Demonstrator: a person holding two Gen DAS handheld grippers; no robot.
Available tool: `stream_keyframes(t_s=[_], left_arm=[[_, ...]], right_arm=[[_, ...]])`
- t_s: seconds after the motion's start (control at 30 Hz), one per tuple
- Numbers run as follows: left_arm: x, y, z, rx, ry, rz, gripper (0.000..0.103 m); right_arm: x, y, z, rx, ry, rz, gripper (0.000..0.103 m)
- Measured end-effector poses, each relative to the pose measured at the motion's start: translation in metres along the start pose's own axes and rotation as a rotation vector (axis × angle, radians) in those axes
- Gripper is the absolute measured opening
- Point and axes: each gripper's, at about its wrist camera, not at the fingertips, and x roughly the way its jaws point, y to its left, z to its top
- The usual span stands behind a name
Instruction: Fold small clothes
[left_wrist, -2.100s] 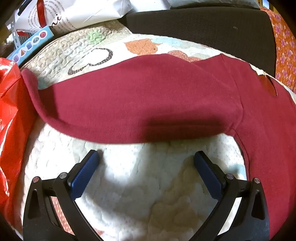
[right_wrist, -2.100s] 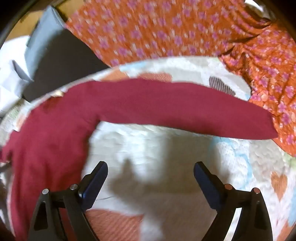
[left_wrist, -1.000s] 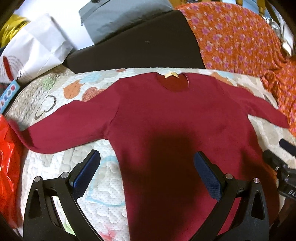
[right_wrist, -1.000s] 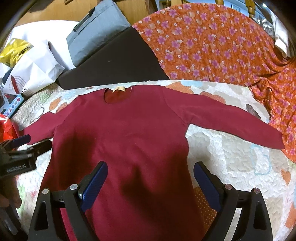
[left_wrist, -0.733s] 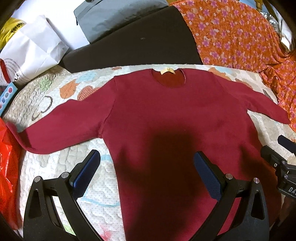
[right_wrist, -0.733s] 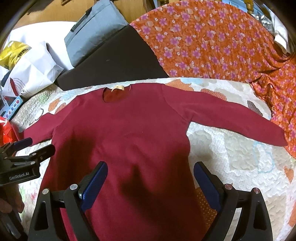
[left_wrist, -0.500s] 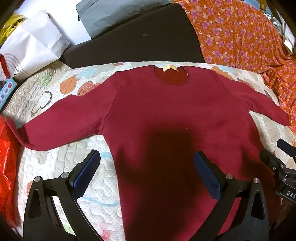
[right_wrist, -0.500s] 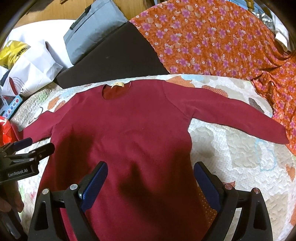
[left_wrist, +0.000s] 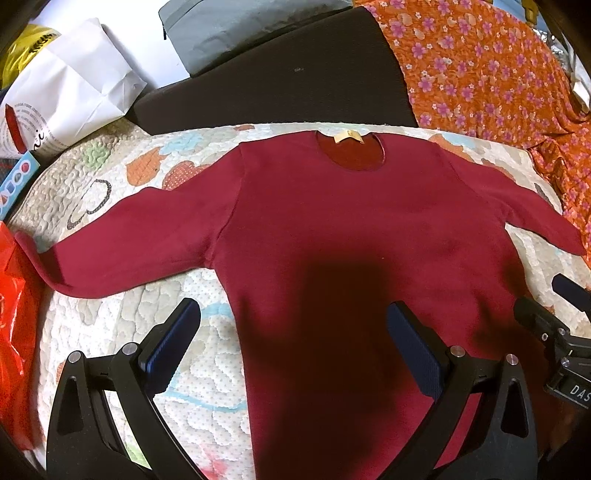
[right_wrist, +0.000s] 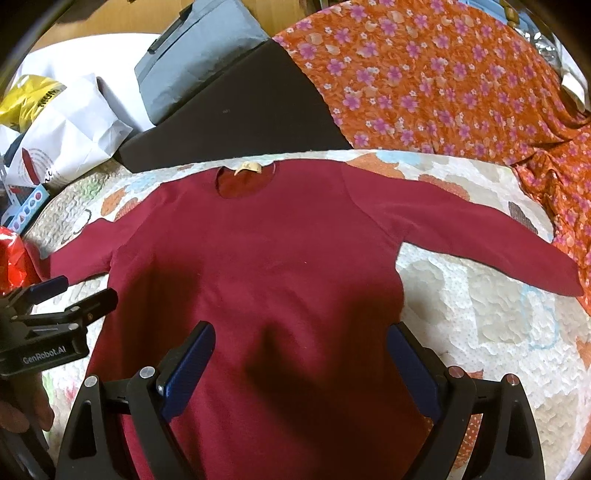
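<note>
A dark red long-sleeved top (left_wrist: 332, 229) lies flat on a quilted patchwork cover (left_wrist: 110, 332), neck hole with a tan label (left_wrist: 347, 137) at the far side and both sleeves spread out. It also shows in the right wrist view (right_wrist: 266, 266). My left gripper (left_wrist: 293, 345) is open and empty above the top's lower left side. My right gripper (right_wrist: 301, 356) is open and empty above the lower middle of the body. Each gripper shows at the edge of the other's view.
An orange floral cloth (left_wrist: 491, 74) lies at the far right. A dark cushion (left_wrist: 280, 88) and a grey bag (left_wrist: 236, 26) sit behind the top. A white paper bag (left_wrist: 70, 96) and a red plastic bag (left_wrist: 14, 314) are at the left.
Both grippers pulled back from the sleeves to a wider view over the whole top about a second ago. Since then they have barely shifted. The top has not moved.
</note>
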Motion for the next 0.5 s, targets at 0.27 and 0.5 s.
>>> stream_keyframes(t_s=[0.27, 0.5], left_arm=[[-0.0004, 0.0017, 0.0023, -0.012, -0.005, -0.004, 0.102], [0.0033, 0.0014, 0.0026, -0.015, 0.008, 0.003, 0.102]], right_arm=[[0.0031, 0.0041, 0.0006, 0.004, 0.011, 0.001, 0.093], [0.0089, -0.0008, 0.0041, 0.032, 0.022, -0.008, 0.093]])
